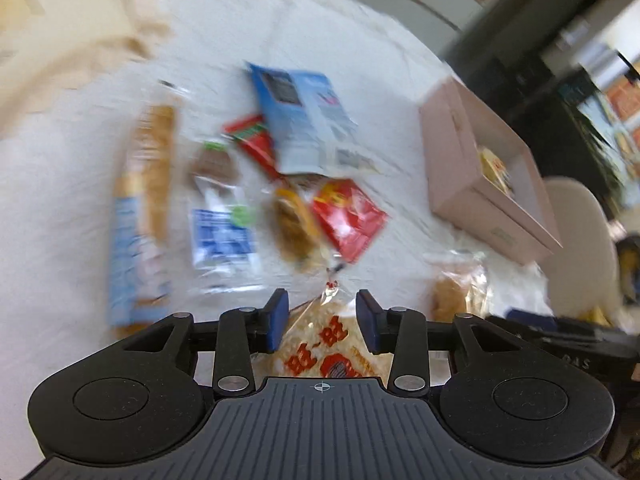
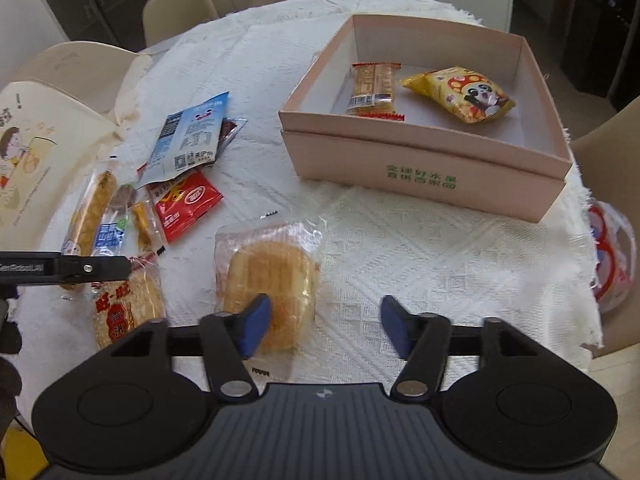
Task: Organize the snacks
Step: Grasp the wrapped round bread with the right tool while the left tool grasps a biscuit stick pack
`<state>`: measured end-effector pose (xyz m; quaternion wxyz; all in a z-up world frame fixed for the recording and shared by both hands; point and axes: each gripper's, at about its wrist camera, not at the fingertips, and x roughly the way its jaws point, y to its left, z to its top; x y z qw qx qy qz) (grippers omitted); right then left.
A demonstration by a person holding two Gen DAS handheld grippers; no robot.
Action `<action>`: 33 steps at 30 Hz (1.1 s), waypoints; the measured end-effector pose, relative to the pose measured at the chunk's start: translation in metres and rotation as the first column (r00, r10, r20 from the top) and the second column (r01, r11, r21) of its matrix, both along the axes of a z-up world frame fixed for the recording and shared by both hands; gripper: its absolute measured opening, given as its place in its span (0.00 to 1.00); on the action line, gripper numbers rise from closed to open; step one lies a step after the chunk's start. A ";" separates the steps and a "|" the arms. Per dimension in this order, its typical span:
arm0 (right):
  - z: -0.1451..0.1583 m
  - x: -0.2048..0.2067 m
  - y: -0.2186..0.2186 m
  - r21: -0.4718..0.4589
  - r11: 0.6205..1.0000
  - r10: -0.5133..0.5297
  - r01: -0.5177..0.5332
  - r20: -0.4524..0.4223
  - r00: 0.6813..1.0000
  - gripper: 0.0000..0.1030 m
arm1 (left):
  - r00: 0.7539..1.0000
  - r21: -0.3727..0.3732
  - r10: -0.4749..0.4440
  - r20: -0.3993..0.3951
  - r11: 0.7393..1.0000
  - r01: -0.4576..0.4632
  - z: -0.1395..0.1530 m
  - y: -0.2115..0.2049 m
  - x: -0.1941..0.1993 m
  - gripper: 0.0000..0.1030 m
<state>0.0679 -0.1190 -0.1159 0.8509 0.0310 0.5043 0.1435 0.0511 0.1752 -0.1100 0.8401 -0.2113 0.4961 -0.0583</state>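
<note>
A clear rice cracker packet (image 1: 324, 348) with red print lies on the white tablecloth, between and below the blue pads of my left gripper (image 1: 323, 320). The pads stand apart and do not press it. The same packet (image 2: 128, 308) shows in the right wrist view under the left gripper's black arm. My right gripper (image 2: 326, 326) is open over the cloth, its left fingertip (image 2: 256, 326) overlapping a wrapped round cake (image 2: 268, 276). The open pink box (image 2: 424, 168) holds a biscuit packet (image 2: 374, 88) and a yellow panda bag (image 2: 460, 94).
Loose snacks lie in a heap at the left: a blue packet (image 2: 192, 136), a red packet (image 2: 184, 204) and a long bread stick (image 2: 90, 212). A printed paper bag (image 2: 32, 152) stands at the far left. A plastic bag (image 2: 612, 256) hangs off the right edge. Chairs ring the table.
</note>
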 end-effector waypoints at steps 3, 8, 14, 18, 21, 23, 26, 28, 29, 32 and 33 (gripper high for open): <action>0.004 -0.005 0.001 0.017 1.000 -0.008 0.008 0.007 1.000 0.65 | 0.987 -0.025 0.156 -0.025 0.987 -0.157 0.006 0.021 -0.023 0.41; 0.026 -0.022 0.030 0.041 0.998 0.040 -0.044 0.094 0.995 0.69 | 0.974 -0.209 0.193 -0.118 0.954 -0.214 -0.011 0.049 -0.048 0.40; 0.010 -0.026 0.089 -0.050 0.995 0.085 -0.081 0.089 0.992 0.69 | 0.993 -0.309 0.080 -0.092 0.945 -0.105 -0.030 0.039 -0.039 0.41; -0.002 -0.041 0.107 -0.150 0.987 0.090 -0.064 0.174 0.981 0.66 | 1.000 -0.306 0.028 0.003 0.952 -0.026 -0.043 0.024 -0.023 0.40; 0.003 -0.049 0.099 -0.159 0.986 0.083 -0.058 0.153 0.985 0.51 | 1.000 -0.350 -0.022 0.020 0.936 0.027 -0.043 0.013 -0.011 0.41; 0.008 -0.053 0.085 -0.133 0.991 0.040 -0.022 0.135 0.990 0.51 | 0.995 -0.325 -0.074 0.063 0.942 0.091 -0.040 0.000 0.001 0.41; 0.015 -0.063 0.060 -0.137 0.989 -0.036 0.059 0.166 0.985 0.53 | 0.987 -0.296 -0.137 0.083 0.942 0.156 -0.040 -0.022 0.020 0.41; 0.014 -0.067 0.044 -0.147 0.984 -0.076 0.102 0.170 0.983 0.54 | 0.982 -0.310 -0.173 0.070 0.932 0.186 -0.045 -0.037 0.032 0.41; 0.012 -0.067 0.036 -0.152 0.981 -0.092 0.117 0.163 0.982 0.54 | 0.981 -0.312 -0.184 0.063 0.930 0.195 -0.046 -0.044 0.038 0.40; 0.009 -0.066 0.015 -0.150 0.979 -0.123 0.140 0.114 0.986 0.55 | 0.977 -0.329 -0.204 0.060 0.920 0.212 -0.042 -0.056 0.040 0.22; 0.011 -0.066 0.009 -0.129 0.981 -0.129 0.143 0.113 0.985 0.57 | 0.974 -0.337 -0.216 0.061 0.915 0.224 -0.040 -0.056 0.037 0.22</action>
